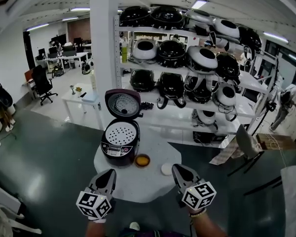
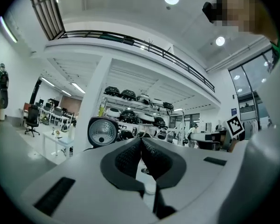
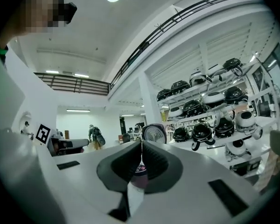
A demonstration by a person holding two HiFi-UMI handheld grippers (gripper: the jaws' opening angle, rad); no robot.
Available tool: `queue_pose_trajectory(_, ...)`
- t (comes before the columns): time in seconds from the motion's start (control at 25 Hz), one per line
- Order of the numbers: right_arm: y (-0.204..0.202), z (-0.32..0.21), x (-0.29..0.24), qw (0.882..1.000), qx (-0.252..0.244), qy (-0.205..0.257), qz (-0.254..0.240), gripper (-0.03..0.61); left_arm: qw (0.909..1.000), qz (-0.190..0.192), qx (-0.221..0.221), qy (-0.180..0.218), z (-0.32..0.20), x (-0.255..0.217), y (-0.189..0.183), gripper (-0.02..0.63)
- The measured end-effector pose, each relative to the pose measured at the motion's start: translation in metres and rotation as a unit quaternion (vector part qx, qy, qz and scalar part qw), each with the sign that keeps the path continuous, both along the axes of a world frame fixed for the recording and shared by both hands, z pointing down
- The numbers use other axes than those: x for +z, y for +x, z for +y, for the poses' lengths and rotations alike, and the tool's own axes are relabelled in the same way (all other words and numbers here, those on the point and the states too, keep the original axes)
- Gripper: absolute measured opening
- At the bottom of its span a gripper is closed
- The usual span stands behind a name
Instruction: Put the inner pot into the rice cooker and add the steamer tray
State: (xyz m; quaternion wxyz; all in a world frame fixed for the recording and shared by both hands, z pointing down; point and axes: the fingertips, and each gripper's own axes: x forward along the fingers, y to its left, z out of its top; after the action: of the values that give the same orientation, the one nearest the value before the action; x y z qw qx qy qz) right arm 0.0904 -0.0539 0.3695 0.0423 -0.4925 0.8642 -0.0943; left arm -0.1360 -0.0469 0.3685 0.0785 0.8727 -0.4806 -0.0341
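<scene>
Holding my left gripper (image 1: pixel 107 174) and right gripper (image 1: pixel 179 169) at 6 o'clock, jaws together and empty, I see the steamer tray (image 1: pixel 120 133) seated in the open rice cooker (image 1: pixel 116 152) at 11 o'clock.

Left gripper (image 1: pixel 107 177) and right gripper (image 1: pixel 180 171): light grey tapered housing with dark rectangular slots (image 2: pixel 54 196). Pads (image 2: pixel 128 157): black, dotted texture. Each unit carries a white cube (image 1: pixel 94 204) printed with black square markers. Right wrist: beaded bracelet (image 1: pixel 199 214)
</scene>
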Motion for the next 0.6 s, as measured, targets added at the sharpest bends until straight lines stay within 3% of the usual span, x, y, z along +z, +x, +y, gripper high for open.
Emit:
queue_pose_trajectory(0.2, 0.041, 0.034, -0.004, 1.000, 0.023, 0.013, -0.008, 0.006, 0.9994, -0.013, 0.012, 0.031, 0.036, -0.011, 0.042, 0.023)
queue_pose_trajectory(0.6, 0.081, 0.084, 0.001, 1.000, 0.014, 0.012, -0.023, 0.005, 0.9984, -0.035, 0.019, 0.040, 0.089, -0.008, 0.093, 0.023)
